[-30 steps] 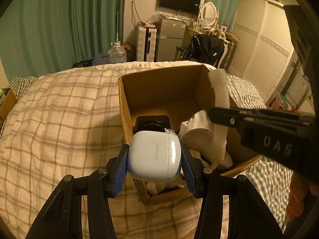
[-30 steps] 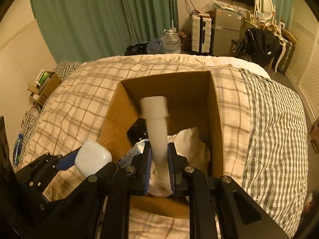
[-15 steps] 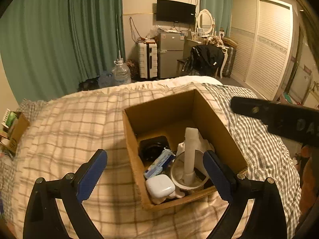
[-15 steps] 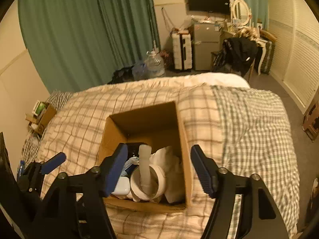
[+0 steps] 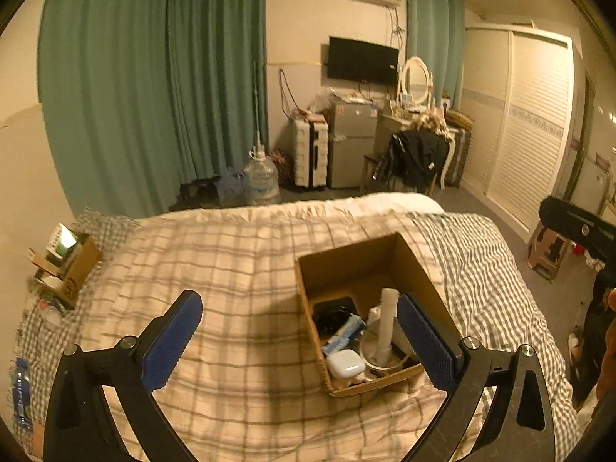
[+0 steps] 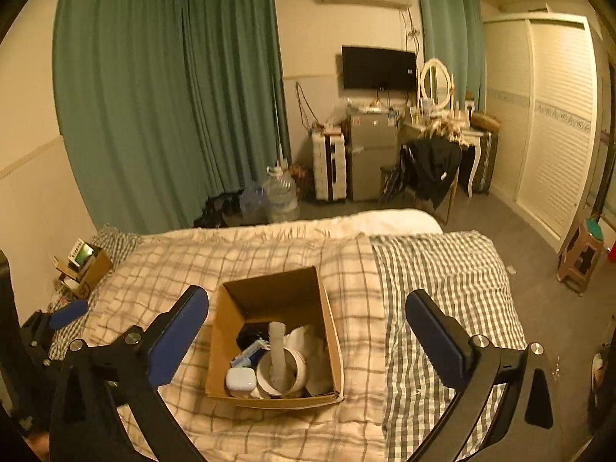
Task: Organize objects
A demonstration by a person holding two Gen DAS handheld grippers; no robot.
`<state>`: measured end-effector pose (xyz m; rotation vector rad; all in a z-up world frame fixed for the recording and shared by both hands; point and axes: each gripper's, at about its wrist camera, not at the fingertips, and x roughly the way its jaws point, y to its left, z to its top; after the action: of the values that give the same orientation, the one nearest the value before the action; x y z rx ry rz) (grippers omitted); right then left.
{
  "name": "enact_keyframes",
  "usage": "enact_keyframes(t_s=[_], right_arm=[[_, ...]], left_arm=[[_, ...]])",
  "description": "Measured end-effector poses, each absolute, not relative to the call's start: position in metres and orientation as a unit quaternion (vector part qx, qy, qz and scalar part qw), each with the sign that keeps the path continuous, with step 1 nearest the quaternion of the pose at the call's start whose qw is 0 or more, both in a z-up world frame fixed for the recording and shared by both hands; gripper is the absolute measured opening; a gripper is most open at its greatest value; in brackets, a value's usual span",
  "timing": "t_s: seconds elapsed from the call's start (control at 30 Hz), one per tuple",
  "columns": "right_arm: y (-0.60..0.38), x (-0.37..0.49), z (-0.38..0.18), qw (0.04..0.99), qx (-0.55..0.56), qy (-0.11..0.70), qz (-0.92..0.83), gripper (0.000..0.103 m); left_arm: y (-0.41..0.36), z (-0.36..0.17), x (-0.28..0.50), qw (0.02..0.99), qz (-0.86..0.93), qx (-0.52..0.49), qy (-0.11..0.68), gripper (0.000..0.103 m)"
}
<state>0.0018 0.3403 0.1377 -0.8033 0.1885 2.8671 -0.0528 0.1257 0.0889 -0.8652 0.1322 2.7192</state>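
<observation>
Two grippers, left gripper [image 5: 298, 340] and right gripper [image 6: 308, 337], hang above the bed [image 6: 442, 269] with fingers spread wide and holding nothing; the cardboard box [image 6: 329, 337] on the checked blanket holds the white earbud case [image 6: 240, 379], a white tube [image 6: 278, 350] standing in a ring, a dark object and white cloth, so the packing step looks finished, and any next move calls for finding something loose. The right view alone shows the stool [image 6: 583, 250] by the wardrobe; the left view catches the right gripper's dark body at its edge.
</observation>
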Motion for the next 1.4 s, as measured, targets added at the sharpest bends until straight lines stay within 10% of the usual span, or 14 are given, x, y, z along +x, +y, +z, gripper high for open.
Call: enact_keyframes(t_s=[1.4], right_arm=[[0.271, -0.022, -0.024, 0.085, -0.309, 0.002, 0.947, 0.103]], left_arm=[[0.055, -0.023, -0.036, 0.080, 0.955, -0.284, 0.019, 0.103]])
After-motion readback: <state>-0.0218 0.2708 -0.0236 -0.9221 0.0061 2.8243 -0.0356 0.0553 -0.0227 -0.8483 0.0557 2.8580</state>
